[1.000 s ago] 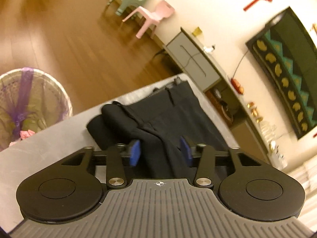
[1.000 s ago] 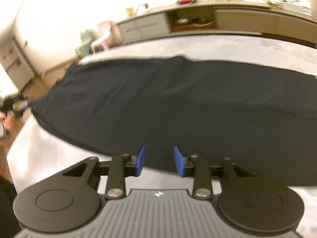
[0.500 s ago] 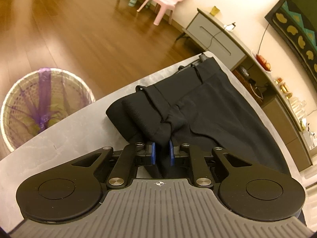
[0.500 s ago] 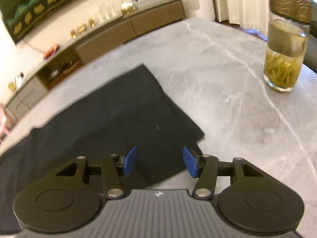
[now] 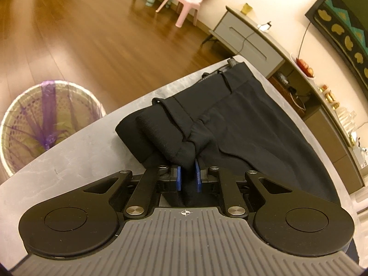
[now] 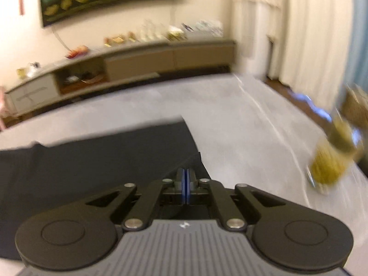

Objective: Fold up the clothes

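Black trousers (image 5: 248, 124) lie along the grey marble table (image 5: 76, 158), waistband toward the far edge. My left gripper (image 5: 187, 179) is shut on a bunched fold of the waist end, near the table's near edge. In the right wrist view the leg end of the trousers (image 6: 96, 161) lies flat. My right gripper (image 6: 185, 179) is shut on the near corner of the hem, and the fabric corner lifts slightly at the pads. The right view is blurred.
A wicker bin with a purple liner (image 5: 43, 124) stands on the floor left of the table. A glass jar of tea (image 6: 333, 158) stands on the table to the right of my right gripper. A low sideboard (image 6: 138, 64) runs along the wall.
My left gripper closed on the bunched waist fabric and holds it. My right gripper swept right along the trousers to the hem end and closed on its corner.
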